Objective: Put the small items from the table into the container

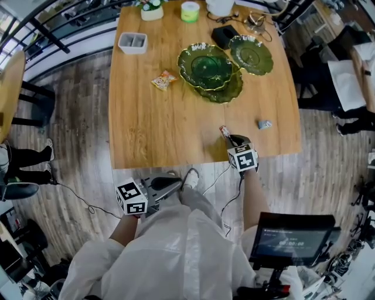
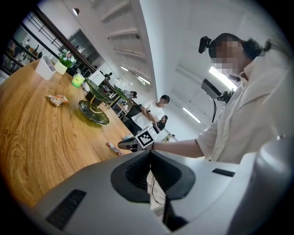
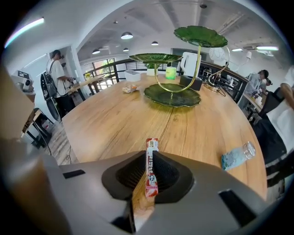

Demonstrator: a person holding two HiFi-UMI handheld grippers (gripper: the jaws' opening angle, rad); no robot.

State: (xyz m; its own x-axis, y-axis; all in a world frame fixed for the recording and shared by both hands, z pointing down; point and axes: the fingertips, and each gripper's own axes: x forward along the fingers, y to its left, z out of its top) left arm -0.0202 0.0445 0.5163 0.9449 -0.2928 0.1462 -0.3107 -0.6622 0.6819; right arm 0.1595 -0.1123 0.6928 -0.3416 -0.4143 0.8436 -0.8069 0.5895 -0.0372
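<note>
A thin red-and-white snack stick (image 3: 150, 170) stands edge-on between the pads of my right gripper (image 3: 149, 158), which is shut on it just above the wooden table (image 1: 176, 129), near its front edge. In the head view the stick (image 1: 224, 131) pokes out past that gripper (image 1: 231, 139). My left gripper (image 1: 167, 184) hangs below the table's near edge, shut and empty (image 2: 150, 158). The white two-compartment container (image 1: 132, 42) sits at the table's far left. An orange snack packet (image 1: 164, 79) and a small clear bottle (image 1: 264, 124) lie on the table.
A green leaf-shaped tiered stand (image 1: 214, 67) fills the far middle of the table. Behind it are a green tape roll (image 1: 190, 11), a black box (image 1: 224, 35) and cables. A screen (image 1: 293, 237) hangs at my right hip. People sit to the right.
</note>
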